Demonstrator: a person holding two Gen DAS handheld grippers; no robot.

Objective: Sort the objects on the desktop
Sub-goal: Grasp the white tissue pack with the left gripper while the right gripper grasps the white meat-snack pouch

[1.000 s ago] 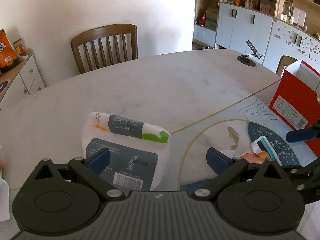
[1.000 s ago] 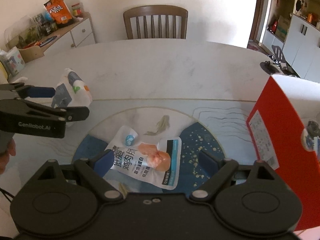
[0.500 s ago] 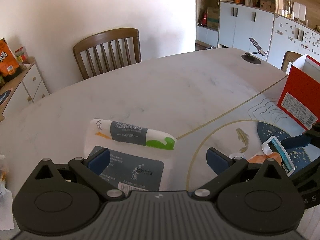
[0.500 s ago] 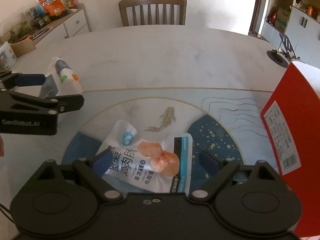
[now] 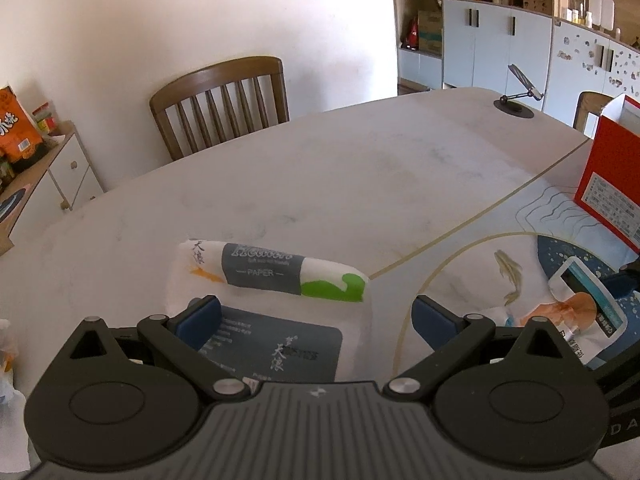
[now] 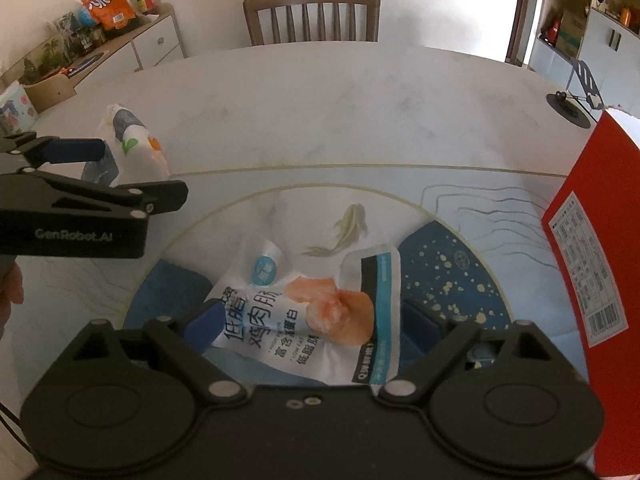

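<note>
On the pale marble table (image 5: 360, 184), a soft plastic-wrapped tissue pack (image 5: 272, 304) lies between the left gripper (image 5: 316, 316)'s spread jaws. Beside it, the right gripper (image 6: 310, 322), jaws also released, straddles a crinkled glossy snack pouch (image 6: 320, 312); a stiff red box (image 6: 592, 264) stands rightward.

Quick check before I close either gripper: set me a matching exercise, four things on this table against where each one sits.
Things:
1. tissue pack
2. snack pouch
3. red box
4. phone stand

Places:
A. far right part of the table
B. between the right gripper fingers
C. standing at the right edge
D. in front of the left gripper

Pairs: 1-D, 2-B, 3-C, 4-A
</note>
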